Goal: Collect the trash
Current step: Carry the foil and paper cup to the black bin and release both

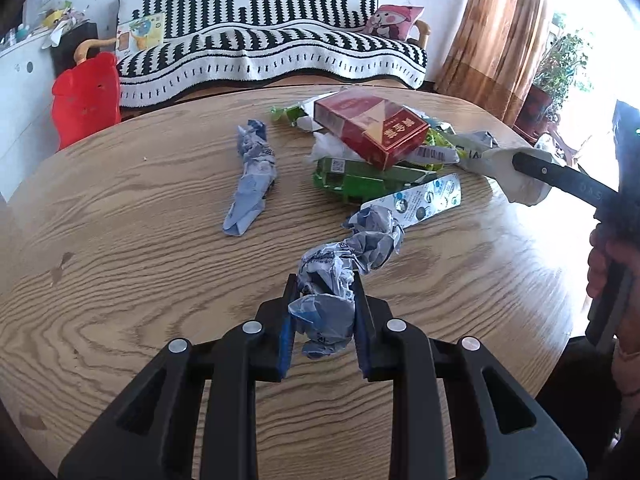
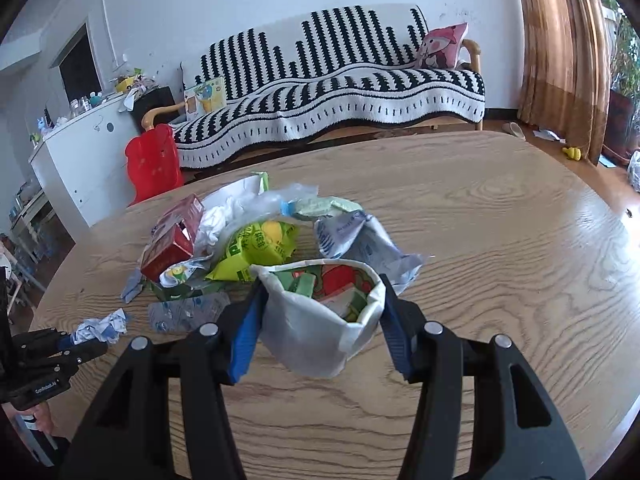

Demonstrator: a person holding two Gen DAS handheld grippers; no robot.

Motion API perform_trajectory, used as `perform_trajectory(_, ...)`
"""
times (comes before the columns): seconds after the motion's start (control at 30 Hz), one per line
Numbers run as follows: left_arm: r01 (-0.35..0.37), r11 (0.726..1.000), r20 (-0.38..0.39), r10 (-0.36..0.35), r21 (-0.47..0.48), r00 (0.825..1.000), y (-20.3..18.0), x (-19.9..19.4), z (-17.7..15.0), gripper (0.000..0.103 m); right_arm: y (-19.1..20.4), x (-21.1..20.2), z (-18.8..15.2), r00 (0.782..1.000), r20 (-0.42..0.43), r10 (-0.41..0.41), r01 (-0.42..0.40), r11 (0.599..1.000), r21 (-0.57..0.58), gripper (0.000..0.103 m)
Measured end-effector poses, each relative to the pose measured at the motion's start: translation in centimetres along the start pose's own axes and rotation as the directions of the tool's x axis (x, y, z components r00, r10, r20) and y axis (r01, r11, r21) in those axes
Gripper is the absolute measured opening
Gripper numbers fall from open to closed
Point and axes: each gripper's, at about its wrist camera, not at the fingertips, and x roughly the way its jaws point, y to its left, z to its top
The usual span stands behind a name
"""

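Observation:
My left gripper [image 1: 325, 286] is shut on a crumpled blue-and-white wrapper [image 1: 336, 280] above the wooden table [image 1: 140, 220]; it also shows in the right wrist view [image 2: 100, 330]. My right gripper [image 2: 322, 282] is shut on a white paper cup [image 2: 320, 320] with scraps inside, and shows in the left wrist view [image 1: 520, 176]. A trash pile lies on the table: a red box [image 1: 372, 128], a green carton [image 1: 360, 178], a yellow-green packet [image 2: 256, 250], a flat blue wrapper [image 1: 252, 184], a printed strip [image 1: 424, 198].
A striped sofa [image 1: 272, 40] stands behind the table, with a pink cushion [image 1: 394, 20]. A red plastic stool [image 1: 86, 98] is at the back left beside a white cabinet [image 2: 80, 160]. A curtain [image 2: 560, 52] and plants are at the right.

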Motion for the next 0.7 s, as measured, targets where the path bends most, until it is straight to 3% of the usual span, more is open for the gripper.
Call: perform_trajectory(0.7,0.009,1.0,0.018,-0.009,-0.024,1.0,0.51,0.0,0.39,0.024,0.26,0.09,0.03,0.999,-0.018,0.037,-0.037,0.999,-0.003,0.054)
